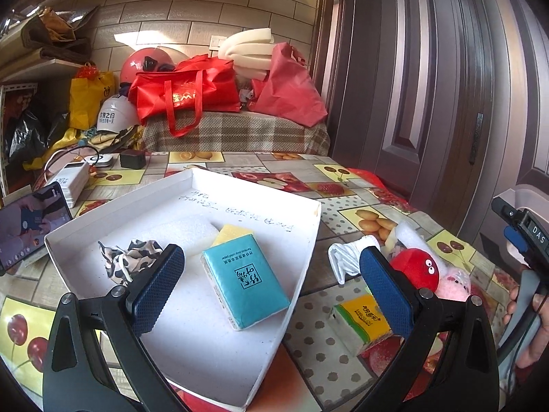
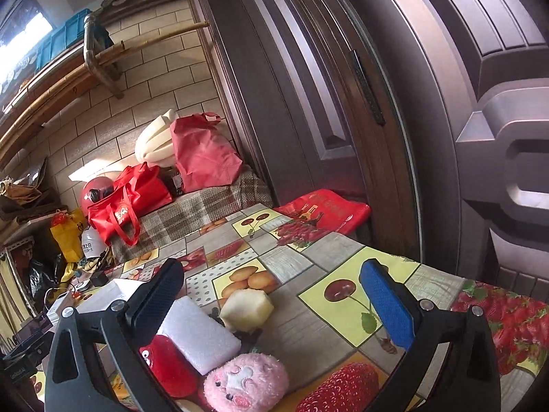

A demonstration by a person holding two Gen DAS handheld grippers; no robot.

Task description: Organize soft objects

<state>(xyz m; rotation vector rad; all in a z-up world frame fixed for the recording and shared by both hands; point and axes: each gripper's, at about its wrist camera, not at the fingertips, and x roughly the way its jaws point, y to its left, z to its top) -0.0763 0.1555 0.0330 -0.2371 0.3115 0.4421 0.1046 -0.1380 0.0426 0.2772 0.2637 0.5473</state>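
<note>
Fruit-print tablecloth (image 1: 346, 213); white tray (image 1: 192, 350) held teal tissue pack (image 1: 245, 279), sponges, patterned cloth (image 1: 128, 257). Left gripper (image 1: 271, 285) open, empty. Right gripper (image 2: 271, 304) open above pink plush (image 2: 245, 379), red plush (image 2: 168, 364), foam, right of tray: likely next pick.

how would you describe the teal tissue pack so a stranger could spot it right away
Find the shallow white box on the fruit-print table. The teal tissue pack lies flat inside, partly on a yellow sponge. It is the only teal thing there; the other pack, outside, is yellow.
</note>
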